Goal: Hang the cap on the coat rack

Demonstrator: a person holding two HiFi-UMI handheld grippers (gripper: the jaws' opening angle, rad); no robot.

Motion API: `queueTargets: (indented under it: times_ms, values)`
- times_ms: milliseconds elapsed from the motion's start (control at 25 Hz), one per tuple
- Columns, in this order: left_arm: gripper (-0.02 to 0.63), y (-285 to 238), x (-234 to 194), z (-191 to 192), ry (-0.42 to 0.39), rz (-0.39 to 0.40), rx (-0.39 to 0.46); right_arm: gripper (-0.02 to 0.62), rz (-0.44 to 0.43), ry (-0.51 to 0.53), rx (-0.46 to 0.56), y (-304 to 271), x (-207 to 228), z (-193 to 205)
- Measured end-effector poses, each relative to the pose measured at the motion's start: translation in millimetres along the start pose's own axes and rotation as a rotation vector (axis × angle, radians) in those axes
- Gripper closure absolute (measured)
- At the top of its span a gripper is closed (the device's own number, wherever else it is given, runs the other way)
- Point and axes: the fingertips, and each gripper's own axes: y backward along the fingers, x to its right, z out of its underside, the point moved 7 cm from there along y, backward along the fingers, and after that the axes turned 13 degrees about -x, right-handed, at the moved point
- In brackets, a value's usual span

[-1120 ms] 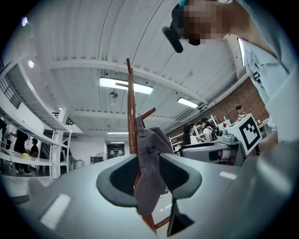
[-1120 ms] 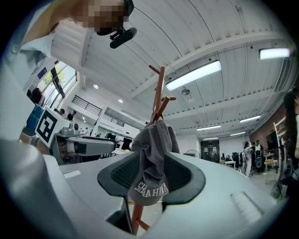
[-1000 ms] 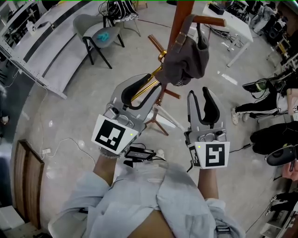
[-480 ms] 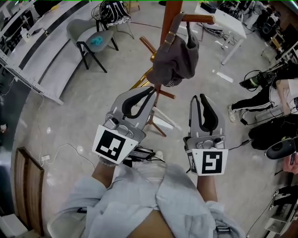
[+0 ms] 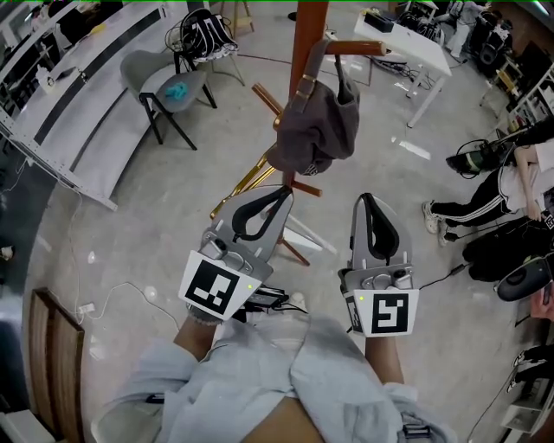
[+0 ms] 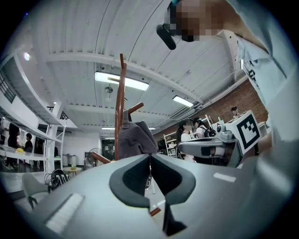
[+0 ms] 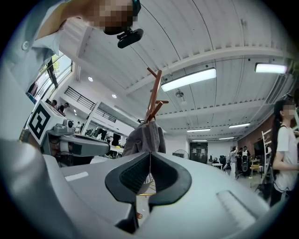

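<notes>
A dark grey cap [image 5: 316,121] hangs by its strap from a peg [image 5: 355,48] of the brown wooden coat rack [image 5: 307,26], free of both grippers. My left gripper [image 5: 286,192] is held below the cap, shut with nothing in it. My right gripper [image 5: 368,199] is beside it, its jaws closing with the tips together and nothing between them. In the left gripper view the cap [image 6: 135,137] hangs on the rack post [image 6: 120,107] beyond the gripper's [image 6: 150,156] joined tips. In the right gripper view the cap [image 7: 145,135] hangs just past that gripper [image 7: 150,154].
The rack's splayed wooden feet [image 5: 294,238] stand on the concrete floor just ahead of my grippers. A grey chair [image 5: 173,86] is at the back left and a white table [image 5: 415,43] at the back right. A seated person's legs [image 5: 485,195] reach in from the right.
Both grippers went from wide open to closed and drew back toward my body, away from the cap. The cap stays hanging on the rack.
</notes>
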Motion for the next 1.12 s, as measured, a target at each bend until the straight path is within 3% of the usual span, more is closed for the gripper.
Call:
queueTargets:
  times_ms: [440, 640, 1120]
  values:
    - [0.597, 0.9, 3.0, 7.7, 0.015, 0.018, -0.016, 0.588, -0.021, 0.029, -0.023, 0.1, -9.4, 5.0]
    - [0.597, 0.5, 0.7, 5.6, 0.059, 0.019, -0.002, 0.588, -0.022, 0.039, -0.029, 0.0, -9.6, 4.7]
    - [0.597, 3.0, -2.5, 6.3, 0.059, 0.003, -0.002, 0.588, -0.015, 0.041, -0.039, 3.2, -7.0, 5.9]
